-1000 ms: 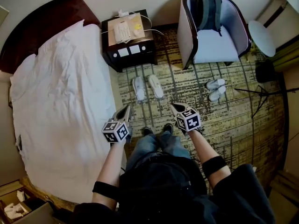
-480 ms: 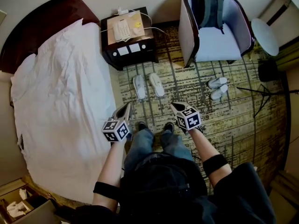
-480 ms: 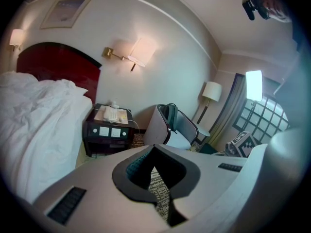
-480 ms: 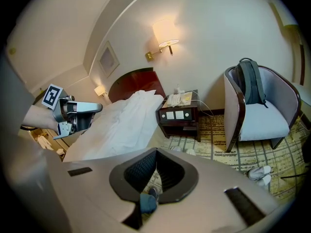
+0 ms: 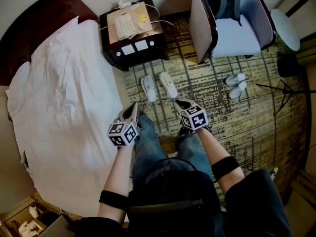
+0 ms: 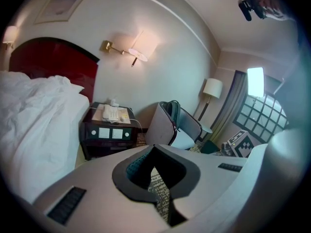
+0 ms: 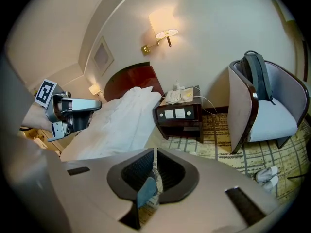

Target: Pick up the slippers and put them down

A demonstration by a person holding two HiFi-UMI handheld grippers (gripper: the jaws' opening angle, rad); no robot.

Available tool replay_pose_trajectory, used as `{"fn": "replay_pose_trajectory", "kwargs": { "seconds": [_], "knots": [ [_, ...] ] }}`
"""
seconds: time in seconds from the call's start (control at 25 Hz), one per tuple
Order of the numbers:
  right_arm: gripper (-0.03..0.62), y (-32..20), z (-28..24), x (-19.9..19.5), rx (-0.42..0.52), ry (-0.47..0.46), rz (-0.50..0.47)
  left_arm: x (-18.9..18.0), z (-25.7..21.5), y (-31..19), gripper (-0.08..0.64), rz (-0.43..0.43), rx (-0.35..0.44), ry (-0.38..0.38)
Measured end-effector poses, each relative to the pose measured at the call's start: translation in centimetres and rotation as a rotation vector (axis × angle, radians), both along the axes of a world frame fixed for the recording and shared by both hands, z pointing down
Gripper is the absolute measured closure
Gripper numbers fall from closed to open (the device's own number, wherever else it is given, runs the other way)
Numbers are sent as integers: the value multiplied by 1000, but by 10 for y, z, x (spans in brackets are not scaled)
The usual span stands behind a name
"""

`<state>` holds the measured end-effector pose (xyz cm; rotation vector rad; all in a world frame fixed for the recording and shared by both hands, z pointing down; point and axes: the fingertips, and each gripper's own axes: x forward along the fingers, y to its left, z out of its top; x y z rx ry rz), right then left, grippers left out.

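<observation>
A pair of white slippers lies on the patterned carpet in front of the nightstand, the left slipper beside the right slipper. My left gripper points at them from just short of the left one, shut and empty. The right gripper has its tips close behind the right slipper's heel. Its jaws have just been opening to a narrow slit, with nothing between them. The left gripper view shows its joined jaws over carpet. In the right gripper view the jaws hide this pair.
A second white pair of slippers lies to the right near the armchair. The dark nightstand with a phone stands just beyond the slippers. The bed fills the left. The person's legs are between the grippers.
Both grippers have moved forward and down toward the slippers by the nightstand. The person has stepped forward, and the slippers now lie close ahead of the tips.
</observation>
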<state>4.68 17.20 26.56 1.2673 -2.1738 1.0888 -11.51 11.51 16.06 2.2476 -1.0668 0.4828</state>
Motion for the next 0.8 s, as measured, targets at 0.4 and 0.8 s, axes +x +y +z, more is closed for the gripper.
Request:
{"fn": "replay_pose_trajectory", "kwargs": {
  "seconds": [0.4,0.8],
  "knots": [
    [370,-65,170,-75,-200,-102,69,-22,169,-86,560,115,-119,-26],
    [238,-86,374,-119,-337,-184,126,-22,375,-115,560,233,-187,-84]
  ]
}}
